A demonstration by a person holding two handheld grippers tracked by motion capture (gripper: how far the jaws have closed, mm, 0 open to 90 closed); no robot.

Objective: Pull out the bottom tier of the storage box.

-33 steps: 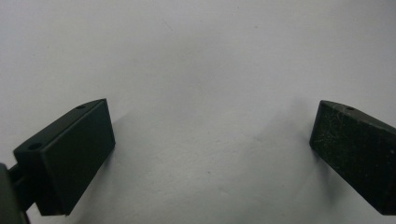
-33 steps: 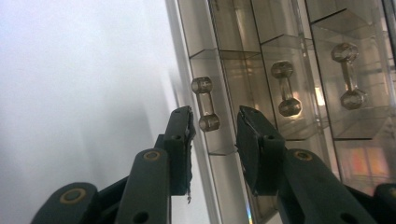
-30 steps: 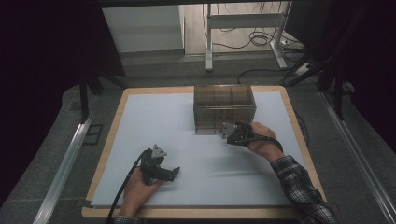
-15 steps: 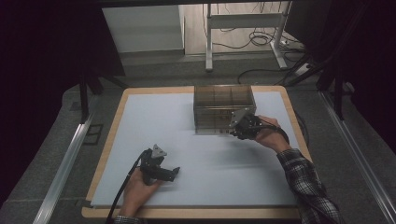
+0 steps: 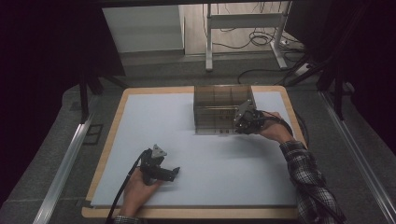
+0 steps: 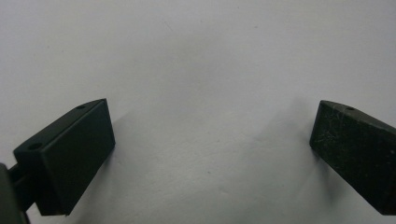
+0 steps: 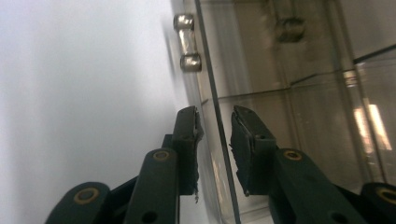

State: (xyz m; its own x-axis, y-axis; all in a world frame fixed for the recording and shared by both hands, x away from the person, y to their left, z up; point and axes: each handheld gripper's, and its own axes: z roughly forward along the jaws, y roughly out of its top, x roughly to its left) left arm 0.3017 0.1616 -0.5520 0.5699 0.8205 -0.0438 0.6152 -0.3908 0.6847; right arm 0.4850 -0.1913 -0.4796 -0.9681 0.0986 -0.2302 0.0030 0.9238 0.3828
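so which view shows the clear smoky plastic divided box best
The high view: the clear smoky plastic divided box shows whole, right gripper at its near corner. The right gripper view gives one wall between its jaws. The left gripper view faces the white mat.

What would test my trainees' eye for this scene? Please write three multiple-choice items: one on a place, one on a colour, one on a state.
1. Where does the box stand?
A) on the far right part of the mat
B) at its near left corner
C) on the floor

2. What colour is the box?
A) red
B) see-through smoky brown
C) solid white

3. How do the left gripper fingers stand?
A) shut on the box
B) shut on a cable
C) wide apart, nothing between

1 A: the high view shows it by the far edge.
2 B: dividers show through its walls.
3 C: bare mat lies between them.
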